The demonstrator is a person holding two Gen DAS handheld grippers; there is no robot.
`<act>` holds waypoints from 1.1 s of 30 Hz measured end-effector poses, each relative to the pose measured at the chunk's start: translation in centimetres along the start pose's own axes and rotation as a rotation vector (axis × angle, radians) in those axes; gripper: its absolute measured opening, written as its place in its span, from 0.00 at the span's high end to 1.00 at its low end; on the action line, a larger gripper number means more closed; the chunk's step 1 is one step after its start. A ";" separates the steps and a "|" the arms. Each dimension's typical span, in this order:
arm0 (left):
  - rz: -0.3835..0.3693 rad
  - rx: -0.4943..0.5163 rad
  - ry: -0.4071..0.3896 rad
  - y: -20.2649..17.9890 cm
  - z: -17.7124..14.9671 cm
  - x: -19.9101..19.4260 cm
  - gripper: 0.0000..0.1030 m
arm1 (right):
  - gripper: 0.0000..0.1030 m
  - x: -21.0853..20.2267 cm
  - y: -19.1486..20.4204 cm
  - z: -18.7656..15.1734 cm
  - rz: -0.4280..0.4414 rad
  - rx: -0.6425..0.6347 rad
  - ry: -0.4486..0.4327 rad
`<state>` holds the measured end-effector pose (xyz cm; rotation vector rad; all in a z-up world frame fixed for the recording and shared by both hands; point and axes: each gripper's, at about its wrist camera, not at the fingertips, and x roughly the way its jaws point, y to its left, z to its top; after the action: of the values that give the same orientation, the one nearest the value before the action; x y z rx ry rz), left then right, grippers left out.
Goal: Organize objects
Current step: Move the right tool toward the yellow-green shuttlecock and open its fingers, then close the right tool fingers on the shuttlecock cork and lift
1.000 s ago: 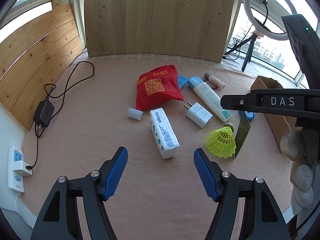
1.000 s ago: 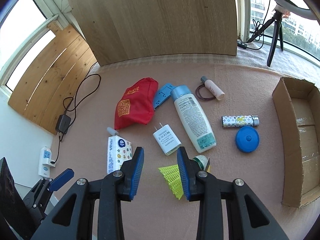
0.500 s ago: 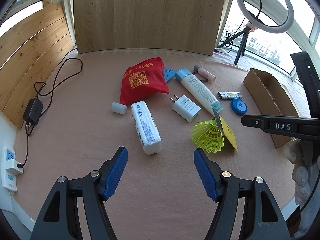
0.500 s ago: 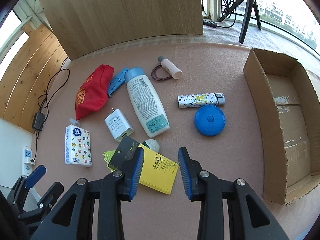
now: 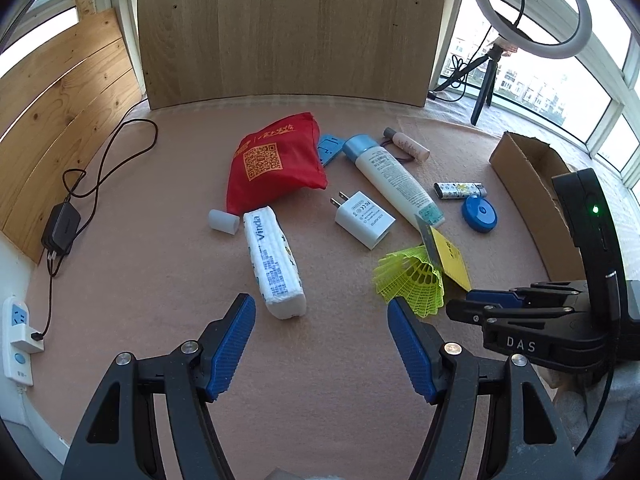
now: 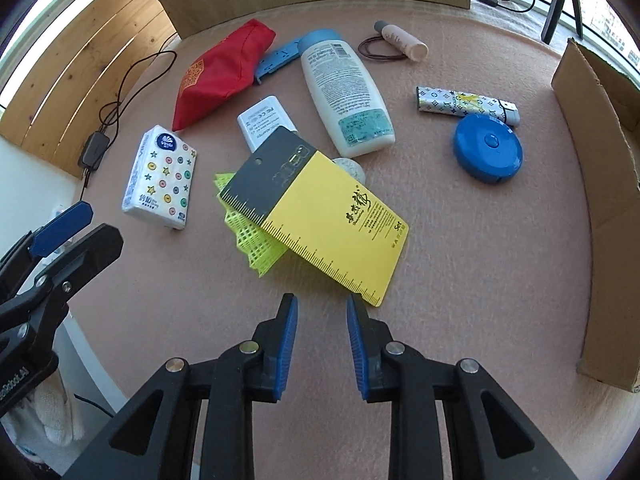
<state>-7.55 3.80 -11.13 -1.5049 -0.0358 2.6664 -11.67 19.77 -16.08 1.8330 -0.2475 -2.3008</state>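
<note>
A yellow and dark card (image 6: 316, 212) leans on a yellow-green shuttlecock (image 6: 250, 236) in the middle of the pink mat; both show in the left wrist view, the card (image 5: 448, 254) and the shuttlecock (image 5: 412, 280). My right gripper (image 6: 322, 312) is open and empty, just short of the card's near edge. My left gripper (image 5: 322, 320) is wide open and empty, near a Vinda tissue pack (image 5: 274, 258). A white lotion bottle (image 6: 344, 92), white charger (image 5: 364, 220), red pouch (image 5: 276, 162), blue round tape (image 6: 488, 148) and patterned lighter (image 6: 466, 104) lie around.
An open cardboard box (image 6: 600, 168) stands at the right edge of the mat. A small tube with a hair band (image 6: 400, 40) and a blue clip (image 6: 276, 60) lie at the back. A power adapter with cable (image 5: 60, 224) and a wall strip (image 5: 16, 340) are at the left.
The card that hung at my right gripper's fingers now rests on the shuttlecock. My right gripper has drawn back and lower. My left gripper has shifted slightly.
</note>
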 end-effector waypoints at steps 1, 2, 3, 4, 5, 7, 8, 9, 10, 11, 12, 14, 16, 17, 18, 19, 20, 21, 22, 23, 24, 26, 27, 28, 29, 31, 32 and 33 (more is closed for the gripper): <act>0.001 0.001 0.004 -0.2 0.0 0.2 0.30 | 0.78 -0.1 -0.4 0.4 -0.009 0.012 -0.012; 0.001 -0.002 0.009 -0.3 -0.1 0.4 0.30 | 0.78 -0.4 -0.9 0.8 -0.023 0.017 -0.030; -0.002 -0.009 0.013 -0.4 -0.1 0.6 0.30 | 0.78 -0.7 -1.2 1.2 -0.038 0.018 -0.050; -0.009 -0.018 0.018 -0.5 -0.1 0.8 0.30 | 0.78 -1.0 -1.6 1.6 -0.048 0.022 -0.069; -0.014 -0.024 0.026 -0.7 -0.1 1.0 0.30 | 0.78 -1.3 -2.0 2.0 -0.047 0.030 -0.082; -0.027 -0.029 0.040 -1.1 -0.2 1.5 0.30 | 0.78 -1.7 -2.7 2.8 -0.051 0.045 -0.107; -0.042 -0.027 0.049 -1.3 -0.2 1.7 0.30 | 0.78 -1.8 -3.0 3.2 -0.053 0.049 -0.116; -0.061 -0.020 0.053 -1.7 -0.2 1.8 0.30 | 0.78 -2.0 -3.2 3.5 -0.045 0.055 -0.118; -0.073 -0.010 0.051 -2.1 -0.3 1.8 0.30 | 0.78 -2.2 -3.3 3.7 -0.031 0.056 -0.123; -0.082 0.002 0.050 -2.6 -0.3 1.9 0.30 | 0.78 -2.3 -3.2 3.8 -0.022 0.051 -0.126; -0.098 0.015 0.051 -3.1 -0.3 2.0 0.30 | 0.78 -2.4 -3.2 3.8 -0.016 0.047 -0.127; -0.134 0.024 0.058 -4.0 -0.2 2.4 0.30 | 0.78 -2.6 -3.4 3.6 -0.005 0.057 -0.133; -0.158 0.027 0.072 -4.8 0.0 3.1 0.30 | 0.77 -2.8 -3.8 3.2 0.003 0.081 -0.131; -0.168 0.030 0.079 -5.2 0.2 3.5 0.30 | 0.77 -2.7 -3.9 3.3 0.002 0.091 -0.129; -0.172 0.032 0.082 -5.5 0.3 3.8 0.30 | 0.77 -2.8 -4.2 3.0 -0.004 0.098 -0.129; -0.172 0.031 0.085 -5.8 0.4 4.2 0.30 | 0.77 -2.9 -4.5 2.8 -0.008 0.103 -0.130; -0.176 0.027 0.092 -6.0 0.6 4.6 0.30 | 0.76 -3.1 -4.8 2.5 -0.014 0.108 -0.135; -0.183 0.020 0.098 -6.1 0.8 5.1 0.30 | 0.75 -3.4 -5.2 2.1 -0.021 0.114 -0.141; -0.184 0.013 0.101 -6.1 0.9 5.5 0.33 | 0.74 -3.7 -5.5 1.9 -0.026 0.123 -0.147; -0.178 0.009 0.107 -6.2 1.1 5.9 0.38 | 0.74 -3.9 -5.8 1.6 -0.030 0.133 -0.151; -0.172 0.010 0.118 -6.3 1.2 6.3 0.50 | 0.74 -4.1 -6.1 1.4 -0.031 0.143 -0.156; -0.168 0.019 0.124 -6.5 1.4 6.9 0.63 | 0.74 -4.5 -6.7 1.0 -0.039 0.160 -0.165; -0.158 0.028 0.122 -6.6 1.4 7.1 0.66 | 0.74 -4.6 -6.8 0.8 -0.041 0.164 -0.168; -0.150 0.035 0.120 -6.7 1.4 7.3 0.69 | 0.74 -4.7 -7.0 0.6 -0.042 0.167 -0.171; -0.147 0.038 0.121 -6.8 1.5 7.4 0.72 | 0.74 -4.9 -7.2 0.4 -0.042 0.171 -0.174; -0.155 0.037 0.118 -6.8 1.5 7.4 0.87 | 0.74 -5.1 -7.3 0.1 -0.045 0.176 -0.180; -0.159 0.037 0.111 -6.9 1.6 7.3 0.88 | 0.74 -5.2 -7.3 -0.1 -0.049 0.177 -0.182; -0.162 0.039 0.103 -6.9 1.6 7.1 0.93 | 0.74 -5.3 -7.3 -0.2 -0.054 0.175 -0.184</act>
<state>-12.13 11.27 -15.94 -1.5543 -0.0946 2.4475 -10.64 28.14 -12.93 1.7220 -0.4450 -2.5623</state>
